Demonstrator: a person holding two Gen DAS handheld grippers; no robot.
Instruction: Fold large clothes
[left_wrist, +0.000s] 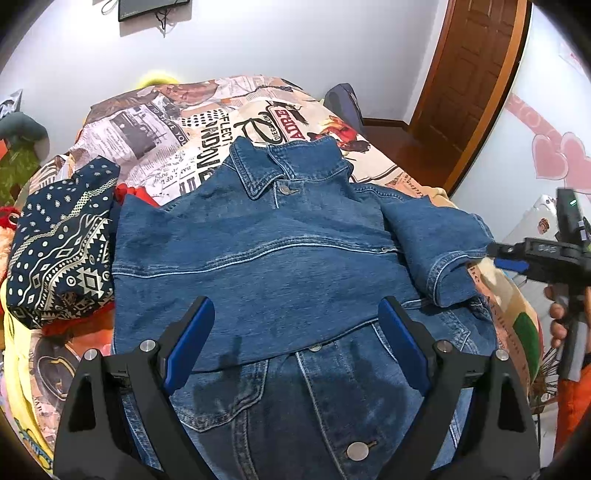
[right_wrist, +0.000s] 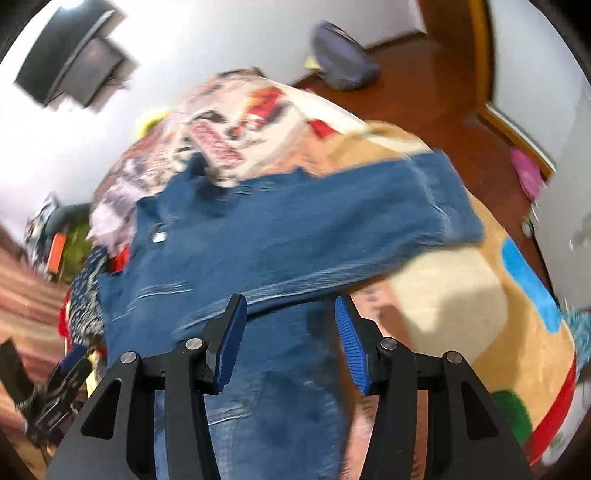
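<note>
A blue denim jacket lies front-up on the bed, collar away from me, with one sleeve folded across its chest. My left gripper is open and empty, hovering over the jacket's lower front. The jacket's other sleeve lies out to the right. My right gripper shows at the right edge of the left wrist view, close to that sleeve's cuff. In the blurred right wrist view my right gripper is open above the jacket, holding nothing.
The bed has a printed newspaper-pattern cover. A folded navy patterned garment lies left of the jacket, over red cloth. A wooden door stands at the back right. A purple bag sits on the wooden floor.
</note>
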